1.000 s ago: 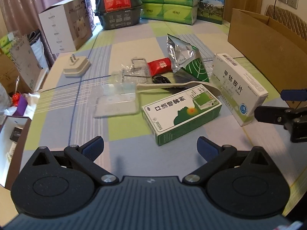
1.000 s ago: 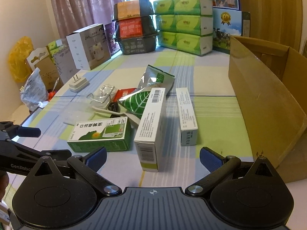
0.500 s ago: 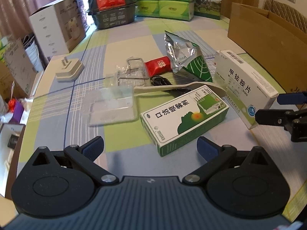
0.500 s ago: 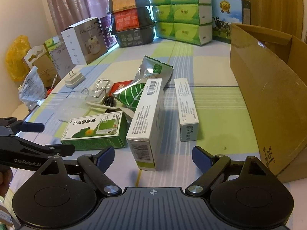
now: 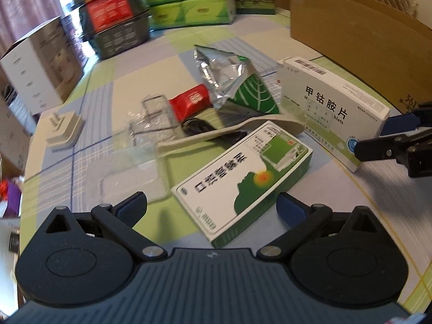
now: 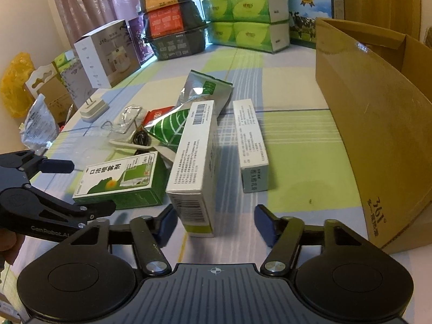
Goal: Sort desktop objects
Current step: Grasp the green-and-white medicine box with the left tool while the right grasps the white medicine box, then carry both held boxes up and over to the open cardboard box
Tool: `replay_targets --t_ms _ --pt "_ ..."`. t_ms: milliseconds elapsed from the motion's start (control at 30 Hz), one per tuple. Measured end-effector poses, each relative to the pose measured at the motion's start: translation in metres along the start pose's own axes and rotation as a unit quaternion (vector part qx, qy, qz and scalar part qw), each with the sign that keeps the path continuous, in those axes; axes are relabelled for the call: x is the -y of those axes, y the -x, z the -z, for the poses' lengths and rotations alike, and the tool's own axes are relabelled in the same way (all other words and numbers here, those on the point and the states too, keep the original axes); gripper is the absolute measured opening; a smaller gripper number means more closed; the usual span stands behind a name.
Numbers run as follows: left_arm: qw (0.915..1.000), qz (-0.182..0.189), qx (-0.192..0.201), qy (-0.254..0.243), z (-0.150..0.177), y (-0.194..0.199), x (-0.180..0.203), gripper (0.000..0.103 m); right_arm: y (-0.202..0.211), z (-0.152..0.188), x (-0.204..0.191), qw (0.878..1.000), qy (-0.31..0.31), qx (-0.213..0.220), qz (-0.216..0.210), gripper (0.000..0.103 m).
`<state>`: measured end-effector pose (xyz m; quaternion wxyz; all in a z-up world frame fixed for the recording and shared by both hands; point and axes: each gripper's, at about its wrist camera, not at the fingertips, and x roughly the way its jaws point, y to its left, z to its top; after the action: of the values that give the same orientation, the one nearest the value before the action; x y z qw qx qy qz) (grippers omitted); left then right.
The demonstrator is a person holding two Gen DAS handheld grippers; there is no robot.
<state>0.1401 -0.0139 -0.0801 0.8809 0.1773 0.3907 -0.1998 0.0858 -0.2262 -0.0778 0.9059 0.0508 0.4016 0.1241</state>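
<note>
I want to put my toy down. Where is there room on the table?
Bare cloth lies between the slim box and the cardboard box, and beyond the foil bag. It is crowded around the green box.

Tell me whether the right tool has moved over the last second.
Yes. The right tool has advanced toward the upright white medicine box, whose near end now sits between its open blue pads, and the large brown cardboard box looms nearer.

Blurred with motion: print on the green medicine box (image 5: pixel 240 178) and the clear plastic packaging (image 5: pixel 135 159). Cut off at the frame edge: cardboard box (image 6: pixel 378 124). Half hidden under the foil pouch (image 5: pixel 229 81): black cable (image 5: pixel 199 128).
</note>
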Motion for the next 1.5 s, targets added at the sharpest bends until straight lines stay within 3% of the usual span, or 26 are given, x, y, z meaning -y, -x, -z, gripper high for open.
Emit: replay_targets --t_ms 133,400,533,667,767,900,1233,1367,1500 --pt "0.9994 0.018 0.018 -0.022 -0.005 -0.006 0.001 0.098 0.000 -0.001 0.001 1.000 -0.004 0.000 -0.002 0.041" --pt "0.9978 0.050 0.012 -0.042 -0.005 -0.015 0.002 0.087 0.000 0.000 -0.001 1.000 0.002 0.002 0.000 0.027" --pt "0.9985 0.048 -0.005 -0.027 -0.005 -0.006 0.003 0.075 -0.001 -0.001 -0.002 1.000 -0.002 0.002 0.003 0.024" --pt "0.9976 0.060 -0.022 0.028 0.003 0.012 0.005 0.056 0.000 -0.001 -0.004 1.000 0.001 0.002 -0.001 0.023" --pt "0.9960 0.079 -0.016 0.038 0.007 0.023 0.013 0.056 0.002 -0.001 -0.004 1.000 0.001 0.008 -0.004 0.023" --pt "0.9977 0.060 -0.010 0.028 0.006 0.018 0.018 0.058 0.003 -0.002 -0.006 1.000 0.007 0.016 0.000 0.024" --pt "0.9970 0.055 0.000 0.054 -0.004 0.001 0.016 0.061 -0.009 -0.011 -0.015 0.999 0.038 0.028 0.012 0.029" --pt "0.9969 0.054 -0.011 0.057 -0.003 -0.003 0.018 0.055 -0.012 -0.010 -0.016 0.999 0.038 0.017 0.019 0.022" --pt "0.9963 0.049 -0.030 0.065 0.000 0.005 0.022 0.051 0.001 -0.004 -0.007 0.999 0.029 0.008 0.032 0.022"
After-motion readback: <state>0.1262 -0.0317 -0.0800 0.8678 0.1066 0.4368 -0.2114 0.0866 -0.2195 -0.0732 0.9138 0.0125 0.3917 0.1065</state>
